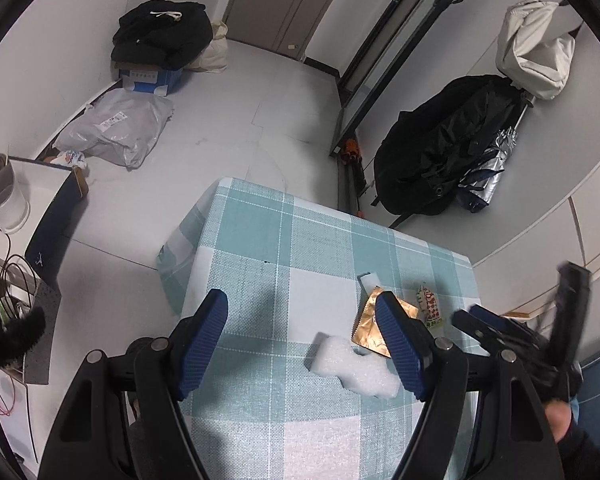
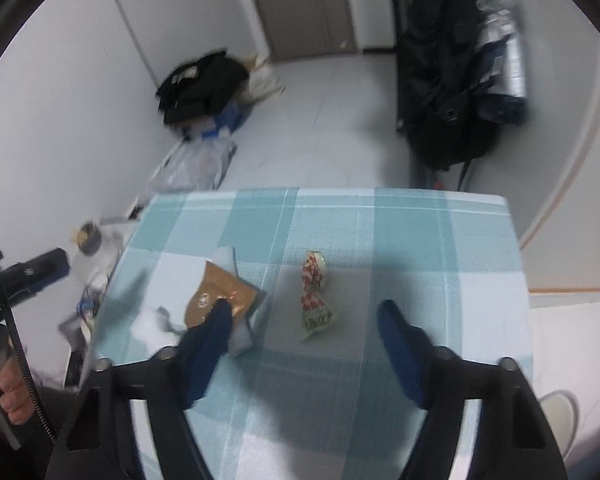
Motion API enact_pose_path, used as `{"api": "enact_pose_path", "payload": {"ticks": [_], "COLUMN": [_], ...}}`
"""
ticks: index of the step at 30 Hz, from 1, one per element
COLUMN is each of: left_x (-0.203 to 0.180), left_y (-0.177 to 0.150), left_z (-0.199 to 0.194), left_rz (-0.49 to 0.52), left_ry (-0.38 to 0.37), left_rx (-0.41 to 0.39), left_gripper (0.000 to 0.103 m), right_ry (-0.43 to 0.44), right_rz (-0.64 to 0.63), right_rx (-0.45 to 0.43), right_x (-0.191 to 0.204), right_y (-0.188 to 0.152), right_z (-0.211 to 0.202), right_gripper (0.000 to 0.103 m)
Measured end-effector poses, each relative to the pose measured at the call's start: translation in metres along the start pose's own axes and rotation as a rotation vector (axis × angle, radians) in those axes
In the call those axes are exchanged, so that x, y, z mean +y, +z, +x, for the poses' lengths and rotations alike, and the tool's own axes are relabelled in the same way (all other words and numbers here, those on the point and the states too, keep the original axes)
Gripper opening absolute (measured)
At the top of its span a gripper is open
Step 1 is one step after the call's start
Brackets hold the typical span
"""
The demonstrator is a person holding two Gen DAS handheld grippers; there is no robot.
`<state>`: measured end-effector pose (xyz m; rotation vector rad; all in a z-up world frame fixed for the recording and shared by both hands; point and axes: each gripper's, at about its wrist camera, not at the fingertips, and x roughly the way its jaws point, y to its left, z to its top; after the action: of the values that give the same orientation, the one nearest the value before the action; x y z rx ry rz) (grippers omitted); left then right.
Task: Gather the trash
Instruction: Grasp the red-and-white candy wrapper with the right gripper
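Observation:
Trash lies on a teal checked tablecloth (image 1: 284, 248): a gold foil wrapper (image 1: 366, 330), a red and white snack wrapper (image 1: 430, 306), a white foam piece (image 1: 352, 364) and a small white scrap (image 1: 370, 280). My left gripper (image 1: 304, 326) is open and empty above the cloth, its right finger beside the foam and the gold wrapper. My right gripper (image 2: 306, 316) is open and empty, with the red and white wrapper (image 2: 314, 296) between its fingers and the gold wrapper (image 2: 216, 294) at its left finger. The foam (image 2: 152, 326) lies further left.
The table edge (image 2: 516, 264) is close on the right. On the floor are a grey plastic bag (image 1: 116, 128), a blue box under black clothes (image 1: 160, 36) and a black bag against the wall (image 1: 444, 148). A white cup on a side stand (image 1: 4, 196) is at left.

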<state>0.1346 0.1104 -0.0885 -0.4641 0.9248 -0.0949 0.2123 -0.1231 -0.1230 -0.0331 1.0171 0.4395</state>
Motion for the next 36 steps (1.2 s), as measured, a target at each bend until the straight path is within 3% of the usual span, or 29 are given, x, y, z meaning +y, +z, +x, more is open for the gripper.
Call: {"api": "enact_pose_path", "payload": {"ticks": [11, 15, 21, 29, 31, 36], "left_x": [0.009, 0.009, 0.011, 0.010, 0.009, 0.010], "left_y": [0.004, 0.005, 0.006, 0.006, 0.006, 0.007], "left_z": [0.001, 0.001, 0.003, 0.001, 0.002, 0.004], "left_rz": [-0.039, -0.044, -0.054, -0.054, -0.052, -0.048], "left_ry": [-0.025, -0.022, -0.040, -0.044, -0.041, -0.028], "left_rx": [0.011, 0.009, 0.019, 0.015, 0.018, 0.020], "left_gripper": [0.073, 0.073, 0.073, 0.073, 0.073, 0.073], "right_ry": [-0.035, -0.038, -0.063, -0.069, -0.072, -0.067], "right_rz": [-0.086, -0.161, -0.243, -0.254, -0.267, -0.247], "right_rx": [0.152, 0.252, 0.291, 0.339, 0.346, 0.317], "right_x": [-0.007, -0.003, 0.004, 0.008, 0.009, 0.008], "right_y": [0.042, 0.050, 0.050, 0.044, 0.041, 0.038], "right_z": [0.052, 0.072, 0.072, 0.069, 0.067, 0.059], "right_gripper": [0.060, 0.044, 0.040, 0.024, 0.015, 0.013]}}
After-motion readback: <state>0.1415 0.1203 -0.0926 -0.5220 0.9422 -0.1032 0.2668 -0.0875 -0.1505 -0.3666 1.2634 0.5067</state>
